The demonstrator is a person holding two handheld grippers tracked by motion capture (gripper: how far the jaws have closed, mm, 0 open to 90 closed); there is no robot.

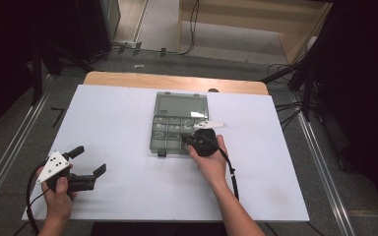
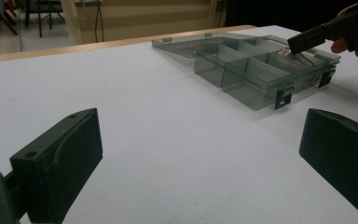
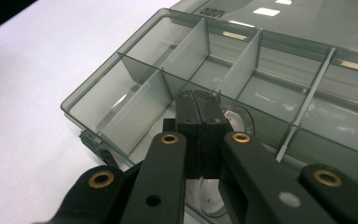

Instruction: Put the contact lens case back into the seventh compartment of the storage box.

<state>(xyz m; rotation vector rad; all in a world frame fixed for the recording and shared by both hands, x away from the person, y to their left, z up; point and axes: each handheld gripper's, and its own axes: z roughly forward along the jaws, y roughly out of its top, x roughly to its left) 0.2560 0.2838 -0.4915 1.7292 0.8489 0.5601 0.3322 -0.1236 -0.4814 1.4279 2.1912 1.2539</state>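
Observation:
A smoky clear compartment box (image 1: 154, 143) lies open in the middle of the white table, its lid (image 1: 181, 105) folded flat on the far side. My right gripper (image 1: 187, 139) is shut, with its tips dipped into a near compartment of the box (image 3: 135, 116). A thin wire-like item (image 3: 243, 117) lies in that compartment just under the tips of my right gripper (image 3: 198, 101); I cannot tell whether it is pinched. The left gripper view shows the same thin wires (image 2: 304, 59) below my right gripper (image 2: 296, 43). My left gripper (image 1: 89, 160) stands open near the front left, holding nothing.
The box's other compartments (image 2: 242, 77) look empty, and two dark latches (image 2: 283, 98) hang on its near wall. The wooden table edge (image 1: 177, 80) runs along the far side. Cables and stands lie on the floor beyond.

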